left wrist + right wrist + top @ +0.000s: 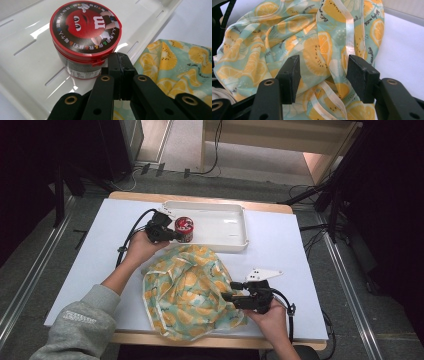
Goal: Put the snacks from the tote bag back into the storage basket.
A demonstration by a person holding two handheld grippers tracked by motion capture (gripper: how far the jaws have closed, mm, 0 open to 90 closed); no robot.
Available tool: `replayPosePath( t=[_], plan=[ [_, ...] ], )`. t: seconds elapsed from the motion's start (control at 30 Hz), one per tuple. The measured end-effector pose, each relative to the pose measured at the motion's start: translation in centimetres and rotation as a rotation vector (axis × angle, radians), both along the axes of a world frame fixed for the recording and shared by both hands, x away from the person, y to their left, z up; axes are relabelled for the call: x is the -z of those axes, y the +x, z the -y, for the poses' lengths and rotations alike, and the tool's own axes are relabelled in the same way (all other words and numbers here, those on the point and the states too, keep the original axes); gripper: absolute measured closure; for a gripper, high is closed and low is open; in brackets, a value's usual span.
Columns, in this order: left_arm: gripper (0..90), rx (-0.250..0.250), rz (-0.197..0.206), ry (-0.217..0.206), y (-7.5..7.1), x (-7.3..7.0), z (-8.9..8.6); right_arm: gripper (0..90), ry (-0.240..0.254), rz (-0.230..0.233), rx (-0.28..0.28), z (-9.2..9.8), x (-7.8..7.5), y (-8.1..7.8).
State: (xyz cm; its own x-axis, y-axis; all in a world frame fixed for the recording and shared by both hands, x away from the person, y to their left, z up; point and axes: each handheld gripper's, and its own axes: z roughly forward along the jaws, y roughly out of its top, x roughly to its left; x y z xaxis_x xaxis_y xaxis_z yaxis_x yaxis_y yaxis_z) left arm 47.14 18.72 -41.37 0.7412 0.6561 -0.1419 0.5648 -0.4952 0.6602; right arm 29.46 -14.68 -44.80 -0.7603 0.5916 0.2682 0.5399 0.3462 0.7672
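On the white table [90, 250] I have my two grippers apart. Left gripper [176, 234] sits at the front left corner of the white tray [227, 227], jaws clenched flat together with nothing between them; in the left gripper view the closed tips [121, 65] rest just against the lower side of the red-lidded candy tub [85, 37]. Tub stands upright inside the tray at its left end [184, 229], lid on, cartoon face print on top, silver-grey body under the red rim. Not gripped, just touched or very nearly, hard to call.

Right gripper [234, 290] is low at the near right side, at the edge of the crumpled orange-slice patterned bag [187, 292]. Bag lies on the table just in front of the tray, bunched up, teal with yellow fruit. Right gripper view: jaws spread wide, a fold of the bag [322, 45] and a pale ribbon strap [350, 32] lie between the pads [292, 75]; the pads are not pressing it that I can see. So released, fabric in the gap. Person's grey sleeve [82, 325] comes in bottom left.
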Motion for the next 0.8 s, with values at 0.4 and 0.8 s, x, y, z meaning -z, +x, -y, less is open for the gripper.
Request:
replayPosePath(
  t=[0.4,0.8],
  plan=[
    [90.0,-0.012,0.000,0.008,0.2,0.0,-0.6,45.6,0.000,-0.004,-0.002,0.0,0.0,0.0],
    [90.0,-0.039,-0.003,0.011,0.6,-0.1,-1.6,45.7,0.000,-0.001,-0.003,-0.1,0.0,-0.1]
  ],
)
